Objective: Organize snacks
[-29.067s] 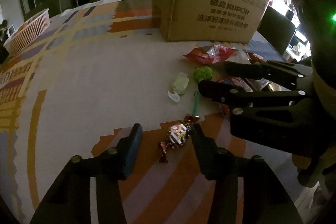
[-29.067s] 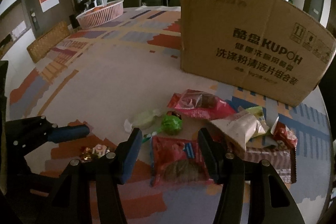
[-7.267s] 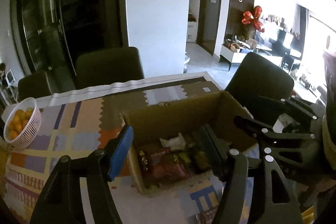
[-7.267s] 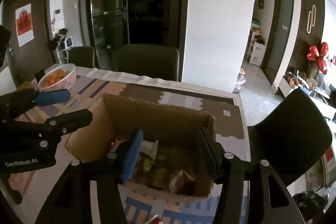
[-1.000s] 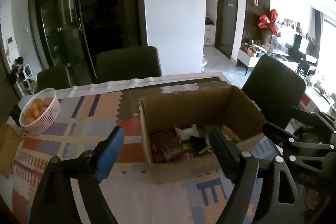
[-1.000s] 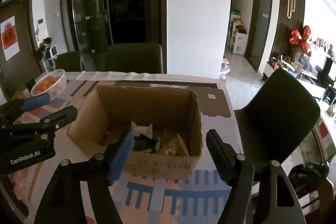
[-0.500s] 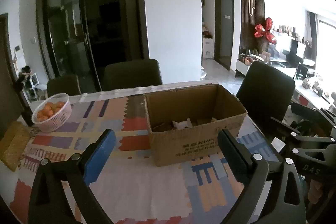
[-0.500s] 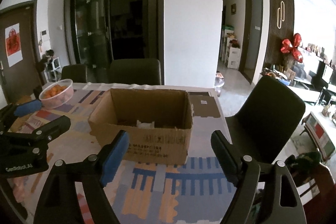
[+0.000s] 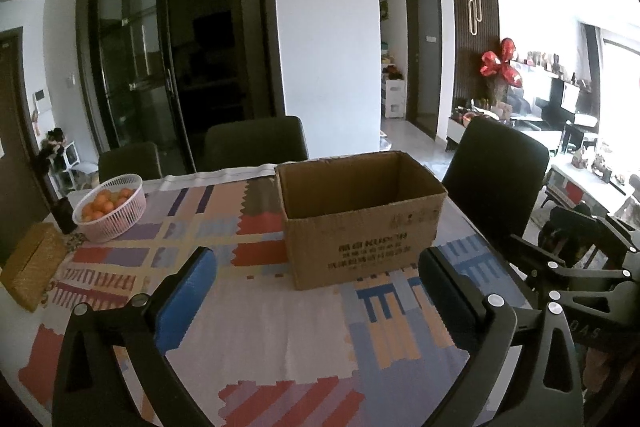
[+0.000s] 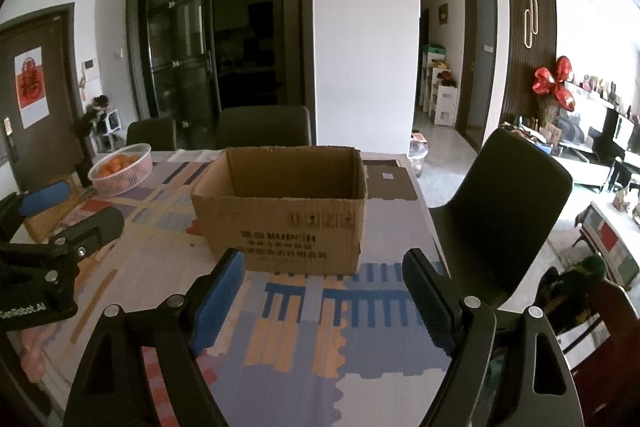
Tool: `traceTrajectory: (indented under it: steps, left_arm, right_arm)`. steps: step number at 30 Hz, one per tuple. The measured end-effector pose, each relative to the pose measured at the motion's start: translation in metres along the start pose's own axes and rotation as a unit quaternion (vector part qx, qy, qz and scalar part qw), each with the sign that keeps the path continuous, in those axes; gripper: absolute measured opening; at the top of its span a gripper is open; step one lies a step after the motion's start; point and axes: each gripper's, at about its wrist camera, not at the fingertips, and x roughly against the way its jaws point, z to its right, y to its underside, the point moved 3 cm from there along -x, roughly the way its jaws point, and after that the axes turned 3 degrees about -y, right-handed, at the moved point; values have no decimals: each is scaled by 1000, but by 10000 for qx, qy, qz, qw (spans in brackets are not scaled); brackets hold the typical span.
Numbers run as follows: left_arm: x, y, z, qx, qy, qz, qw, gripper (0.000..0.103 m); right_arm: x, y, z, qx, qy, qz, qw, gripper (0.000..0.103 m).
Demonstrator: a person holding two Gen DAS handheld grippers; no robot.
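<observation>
Since the cardboard box (image 9: 362, 223) on the table (image 9: 256, 327) is viewed side-on, its contents are hidden (print blurred). Left gripper (image 9: 316, 291) and right gripper (image 10: 320, 291) are spread wide, nothing held.

Brown cardboard box (image 9: 360, 223) (image 10: 280, 215) upright, top open, on patterned table.

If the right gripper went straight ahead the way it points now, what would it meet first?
Most likely the cardboard box. It sits centred beyond the open right gripper, above bare tablecloth. Depth is unclear, and if the line runs high it may pass over the box's open top.
</observation>
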Motion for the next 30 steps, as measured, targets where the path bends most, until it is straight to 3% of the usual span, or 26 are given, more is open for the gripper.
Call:
traceTrajectory:
  steps: [12,30]
  left_arm:
    - [21,8,1,64,67,59,9999,103]
    - [32,7,-3,125,40,126,9998,103]
  right_arm:
    - [27,8,-5,122,32,158,9998,82]
    - [31,8,-7,145,6,198,9997,82]
